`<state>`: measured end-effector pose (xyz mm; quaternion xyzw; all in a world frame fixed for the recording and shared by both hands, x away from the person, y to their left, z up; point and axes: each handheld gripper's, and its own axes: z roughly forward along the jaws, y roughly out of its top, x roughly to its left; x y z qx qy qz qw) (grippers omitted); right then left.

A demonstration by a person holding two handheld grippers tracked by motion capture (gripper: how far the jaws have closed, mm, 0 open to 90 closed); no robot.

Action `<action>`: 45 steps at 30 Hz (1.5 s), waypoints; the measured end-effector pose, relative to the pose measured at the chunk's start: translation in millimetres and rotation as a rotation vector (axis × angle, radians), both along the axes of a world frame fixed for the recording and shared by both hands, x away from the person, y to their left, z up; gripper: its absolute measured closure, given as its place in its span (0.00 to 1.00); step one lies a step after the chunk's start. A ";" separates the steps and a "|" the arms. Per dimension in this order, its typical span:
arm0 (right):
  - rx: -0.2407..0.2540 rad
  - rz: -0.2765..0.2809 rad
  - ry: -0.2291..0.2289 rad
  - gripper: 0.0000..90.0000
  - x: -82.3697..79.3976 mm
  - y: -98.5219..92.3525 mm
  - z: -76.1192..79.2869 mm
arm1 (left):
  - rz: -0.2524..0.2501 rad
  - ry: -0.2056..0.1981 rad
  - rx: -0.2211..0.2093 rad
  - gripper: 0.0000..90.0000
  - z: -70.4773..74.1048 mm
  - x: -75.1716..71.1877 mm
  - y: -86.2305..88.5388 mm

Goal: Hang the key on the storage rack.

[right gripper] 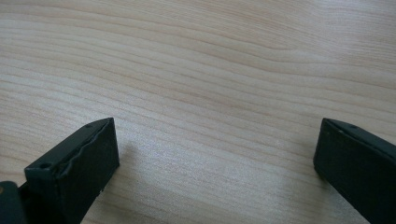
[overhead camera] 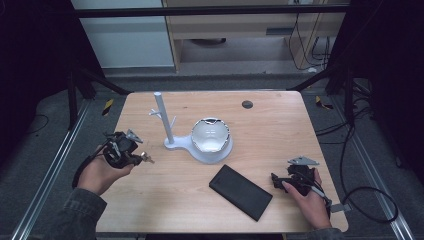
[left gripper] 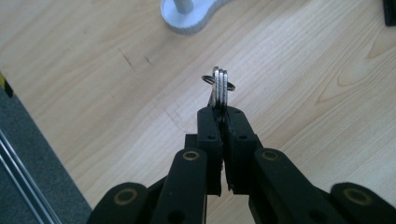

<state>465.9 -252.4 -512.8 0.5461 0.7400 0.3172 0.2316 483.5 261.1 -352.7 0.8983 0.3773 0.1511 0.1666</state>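
Keys (left gripper: 219, 88) on a small ring, clamped upright between the pressed-together jaws of the left gripper (left gripper: 223, 116), held above the wooden table (overhead camera: 280, 130) near the white stand (overhead camera: 172, 142). Right gripper (right gripper: 215, 158) low over bare wood, jaws wide apart. No readable writing on keys or black case (overhead camera: 241, 192).

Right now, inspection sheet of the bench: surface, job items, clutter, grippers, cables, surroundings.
Surface: wooden table, bare grain, dark round spot near far edge.
Job's things: keys on a ring, pinched in left gripper; white stand with pegs, bowl on its base.
Clutter: black slab lying flat, front centre.
Grippers: left shut on keys, above the table; right gripper open, nothing between fingers, low over the wood.
Cables: black leads trail over the floor at right.
Surroundings: dark frame posts, grey floor, cabinets behind.
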 end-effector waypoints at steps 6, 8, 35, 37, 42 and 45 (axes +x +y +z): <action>0.000 0.001 -0.001 0.01 0.0 0.0 -0.1 | -0.013 -0.009 -0.013 0.96 13.0 3.6 -2.7; 0.000 0.003 0.000 0.01 -0.1 0.1 -0.1 | -0.011 -0.007 -0.002 0.96 16.9 4.8 -4.0; -0.011 0.016 -0.005 0.01 -1.4 0.3 -0.5 | 0.018 -0.080 0.005 0.96 81.2 29.6 5.7; -0.011 0.015 -0.005 0.01 -1.4 0.3 -0.5 | 0.025 -0.075 0.005 0.96 84.8 29.3 4.8; -0.010 0.015 -0.006 0.01 -1.3 0.4 -0.7 | 0.036 -0.095 -0.001 0.96 94.8 31.9 1.6; -0.010 0.016 -0.006 0.01 -1.1 0.6 -0.7 | 0.041 -0.095 0.006 0.96 99.1 36.6 0.3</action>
